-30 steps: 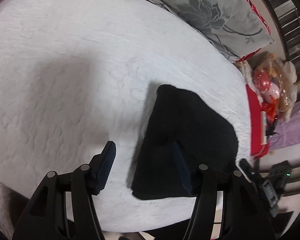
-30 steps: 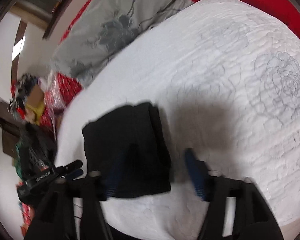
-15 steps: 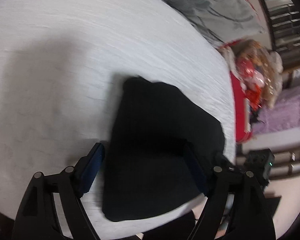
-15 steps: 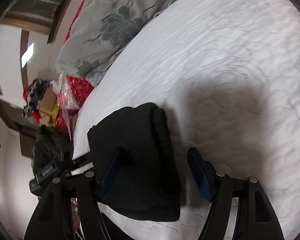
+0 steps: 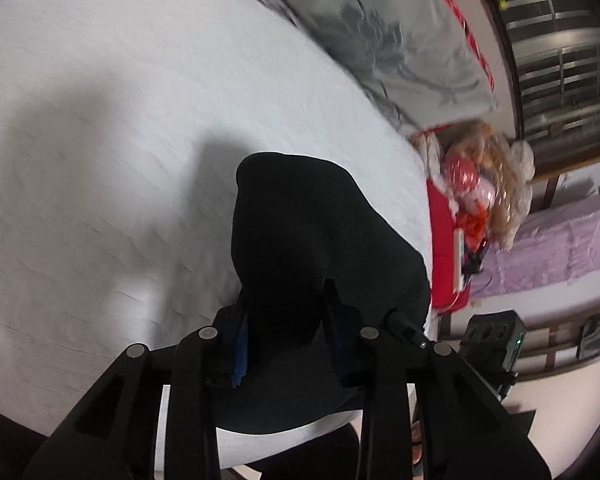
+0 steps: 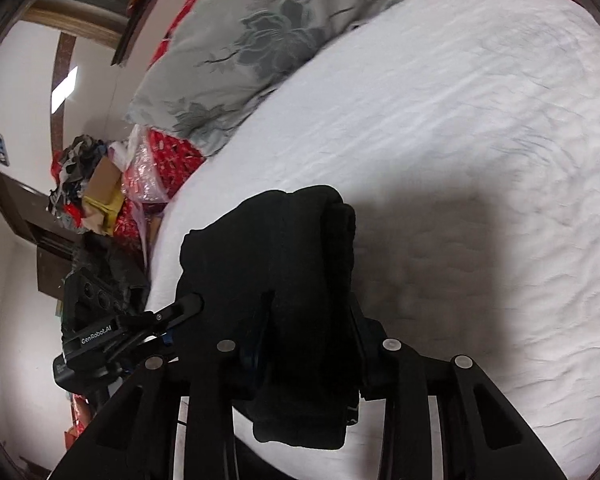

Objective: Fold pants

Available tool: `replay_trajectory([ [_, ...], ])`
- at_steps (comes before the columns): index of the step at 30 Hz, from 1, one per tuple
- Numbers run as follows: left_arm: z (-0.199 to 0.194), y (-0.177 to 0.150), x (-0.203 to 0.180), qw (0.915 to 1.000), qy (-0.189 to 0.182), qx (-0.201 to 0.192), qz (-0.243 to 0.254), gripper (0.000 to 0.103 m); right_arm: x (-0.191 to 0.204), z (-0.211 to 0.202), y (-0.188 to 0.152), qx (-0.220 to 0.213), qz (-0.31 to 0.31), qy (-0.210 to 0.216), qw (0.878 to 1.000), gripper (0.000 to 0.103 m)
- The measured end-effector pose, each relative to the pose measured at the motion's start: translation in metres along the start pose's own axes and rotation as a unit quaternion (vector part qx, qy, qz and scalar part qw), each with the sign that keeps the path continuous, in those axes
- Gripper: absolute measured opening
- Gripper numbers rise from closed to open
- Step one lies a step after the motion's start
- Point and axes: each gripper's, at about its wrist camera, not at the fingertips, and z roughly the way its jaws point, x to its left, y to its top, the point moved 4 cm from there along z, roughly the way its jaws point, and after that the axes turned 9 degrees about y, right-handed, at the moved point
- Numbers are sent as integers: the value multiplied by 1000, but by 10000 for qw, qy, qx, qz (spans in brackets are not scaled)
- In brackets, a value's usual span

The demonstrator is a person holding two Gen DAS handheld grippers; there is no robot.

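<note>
Both grippers clamp folded black pants (image 5: 320, 240) | on white bed (image 5: 100, 160)

I see open white bed (image 5: 100, 160) spreading left of my left claw (image 5: 286, 320) and right of my right claw (image 6: 308, 344). The grey floral pillow (image 6: 260, 40) blocks the far edge, and red bags (image 6: 156, 168) crowd the bedside.

The left gripper (image 5: 286, 328) is clamping its two fingers on the near edge of the pants (image 5: 316, 248). The right gripper (image 6: 308, 340) is pinching the same bundle's near edge, close beside the left one.
</note>
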Motion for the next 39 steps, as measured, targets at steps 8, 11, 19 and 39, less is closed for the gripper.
replay_trajectory([
  [8, -63, 60, 66, 9952, 398, -791, -429, 29, 71, 80, 21, 324, -100, 471, 9983, 33],
  [11, -75, 74, 92, 9908, 760, -972, -555, 29, 96, 122, 24, 535, -218, 496, 9971, 33],
  [19, -58, 69, 138, 9848, 1403, -766, -684, 38, 120, 182, 7, 928, -1073, -433, 9889, 35],
  [39, -115, -23, 93, 9405, 2641, -2122, -262, 63, 169, 55, -52, -56, -2497, -2026, 9469, 103],
])
